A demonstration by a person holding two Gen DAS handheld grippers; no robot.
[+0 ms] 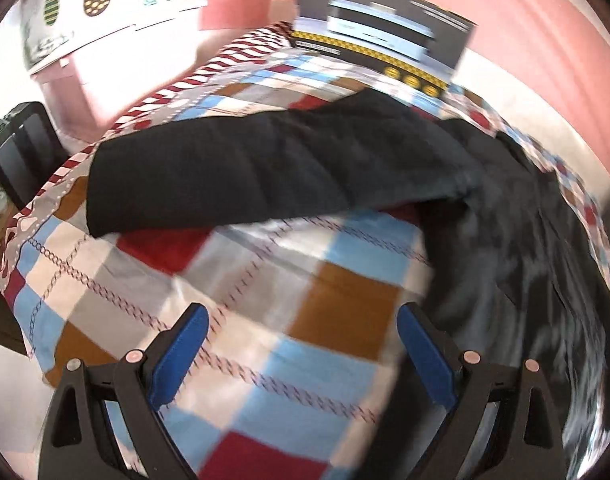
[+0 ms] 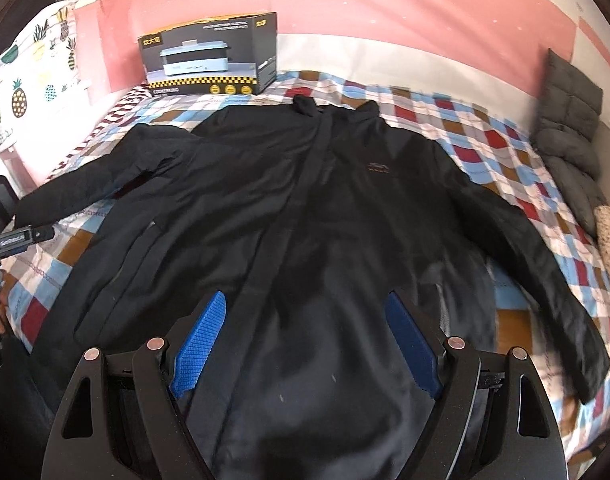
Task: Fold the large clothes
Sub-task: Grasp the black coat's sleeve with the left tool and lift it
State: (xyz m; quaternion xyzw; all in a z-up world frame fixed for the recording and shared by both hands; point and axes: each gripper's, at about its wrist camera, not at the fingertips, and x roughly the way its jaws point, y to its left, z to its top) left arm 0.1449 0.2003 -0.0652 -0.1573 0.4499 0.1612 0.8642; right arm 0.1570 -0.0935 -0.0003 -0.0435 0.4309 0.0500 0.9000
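A large black jacket (image 2: pixel 305 200) lies spread front-up on a checked bedspread (image 2: pixel 485 132), collar toward the far wall, both sleeves stretched out to the sides. My right gripper (image 2: pixel 305 312) hovers open over the jacket's lower front, nothing between its blue pads (image 2: pixel 203 344). In the left wrist view one black sleeve (image 1: pixel 265 168) runs across the bed and the jacket body (image 1: pixel 525 260) fills the right side. My left gripper (image 1: pixel 303 320) stands open above bare bedspread (image 1: pixel 265 280) just left of the jacket body, holding nothing.
A black appliance box (image 2: pixel 211 56) stands at the head of the bed against the pink wall. A pineapple-print pillow (image 2: pixel 29 80) is at the far left, a grey quilted cushion (image 2: pixel 569 120) at the far right. A black chair (image 1: pixel 21 152) stands by the bed's left edge.
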